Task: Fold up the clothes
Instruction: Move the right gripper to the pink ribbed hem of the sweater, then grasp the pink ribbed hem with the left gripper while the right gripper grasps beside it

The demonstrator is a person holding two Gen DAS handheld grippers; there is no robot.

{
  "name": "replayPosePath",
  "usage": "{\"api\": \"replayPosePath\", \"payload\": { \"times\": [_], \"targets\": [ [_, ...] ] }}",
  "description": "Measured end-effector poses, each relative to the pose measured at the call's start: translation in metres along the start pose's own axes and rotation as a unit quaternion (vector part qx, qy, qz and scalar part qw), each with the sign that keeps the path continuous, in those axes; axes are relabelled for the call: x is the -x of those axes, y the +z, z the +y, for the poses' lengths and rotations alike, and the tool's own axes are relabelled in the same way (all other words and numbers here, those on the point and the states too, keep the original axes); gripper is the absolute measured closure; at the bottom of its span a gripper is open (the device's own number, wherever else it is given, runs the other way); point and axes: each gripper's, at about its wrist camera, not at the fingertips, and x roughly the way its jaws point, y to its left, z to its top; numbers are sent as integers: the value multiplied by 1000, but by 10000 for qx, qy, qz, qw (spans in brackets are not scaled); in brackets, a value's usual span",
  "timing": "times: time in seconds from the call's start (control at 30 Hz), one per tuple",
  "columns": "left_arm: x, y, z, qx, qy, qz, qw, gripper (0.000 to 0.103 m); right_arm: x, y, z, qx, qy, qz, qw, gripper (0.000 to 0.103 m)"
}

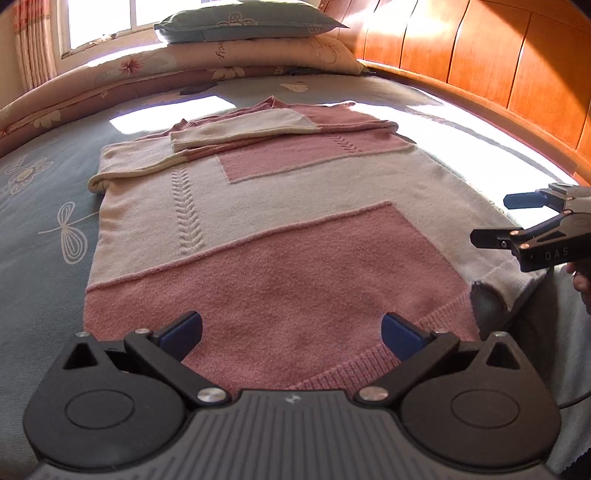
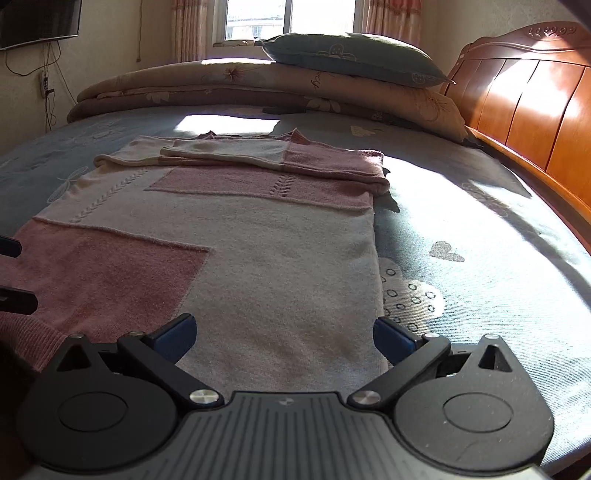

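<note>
Grippers both spread wide, holding nothing. Left gripper (image 1: 291, 334) hovers over the pink hem block of the knit sweater (image 1: 258, 221), blue pads (image 1: 183, 328) apart above the ribbed edge. Right gripper (image 2: 284, 338) hovers over the cream hem corner at 6 o'clock; in the left wrist view it shows at 3 o'clock (image 1: 495, 218), jaws apart. Sweater lies flat on the blue floral bedsheet (image 2: 461, 221), sleeves folded across the chest at 12 o'clock. Beyond: rolled quilt (image 2: 221, 85), green pillow (image 2: 351, 55) on top, window (image 2: 288, 18). Wooden headboard (image 2: 535, 110) at 2 o'clock.
</note>
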Motion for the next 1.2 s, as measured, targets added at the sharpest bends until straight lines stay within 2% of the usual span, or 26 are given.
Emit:
{"api": "replayPosePath", "payload": {
  "times": [0.1,0.27,0.37,0.47,0.57,0.87,0.97,1.2],
  "targets": [
    [9,-4,-27,-1139,-118,-169,9933,1,10,12,-9,14,123,-58,9999,0],
    [3,-20,-59,-2150,-137,-141,9764,1,15,22,-15,143,69,-76,9998,0],
    [-5,-27,-70,-2464,42,-55,9691,1,19,24,-13,215,90,-78,9997,0],
    [-13,-32,-75,-2720,410,9,9614,1,21,24,-10,250,103,-102,9996,0],
    [-15,-30,-72,-2777,714,36,9580,1,26,24,-5,290,141,-136,9994,0],
    [-3,-10,-52,-2468,713,-105,9664,1,38,28,6,673,434,-369,9961,0],
    [-1,-4,-47,-2342,697,-167,9695,1,44,25,20,1174,770,-505,9888,0],
    [0,3,-42,-2267,690,-189,9713,1,45,11,64,2264,1703,-548,9575,2]
  ]
}}
